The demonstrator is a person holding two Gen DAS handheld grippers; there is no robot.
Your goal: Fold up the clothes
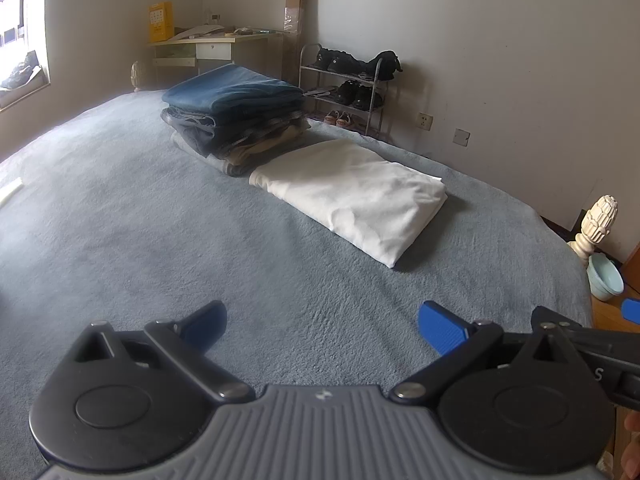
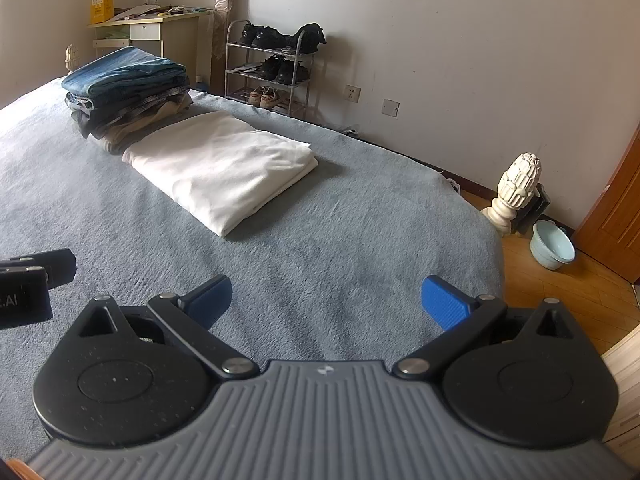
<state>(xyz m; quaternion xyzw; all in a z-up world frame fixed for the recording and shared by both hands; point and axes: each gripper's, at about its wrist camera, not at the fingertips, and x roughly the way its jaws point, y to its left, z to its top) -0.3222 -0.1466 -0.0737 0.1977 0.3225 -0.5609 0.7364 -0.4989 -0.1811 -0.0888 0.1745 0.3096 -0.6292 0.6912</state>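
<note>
Both tools empty, fingers spread wide apart: left tool, right tool. Nothing between the pads on either. Both hover low over the bed, near its front edge.

White garment lies flat on the blue-grey bed cover, folded into a long rectangle. It sits ahead of both tools and well apart from them. In the left view it's ahead and slightly right; in the right view it's ahead and to the left. So it falls roughly between the two tools' lines, neither clearly nearer.

Key relation: its long axis runs diagonally, near end pointing toward the tools, far end touching or just beside the stack of folded clothes. Can't tell if it tucks under the stack.

Stack: blue denim on top, darker and tan pieces below, looks finished.

Judgement: white piece looks mid-fold, one more fold across the short axis likely left. That means taking the two near corners, one per tool, and carrying the near end up over toward the far end. Approach is straight forward for both tools. Risk: layered edge at the near corner; a shallow pinch may catch only the top layers.
</note>
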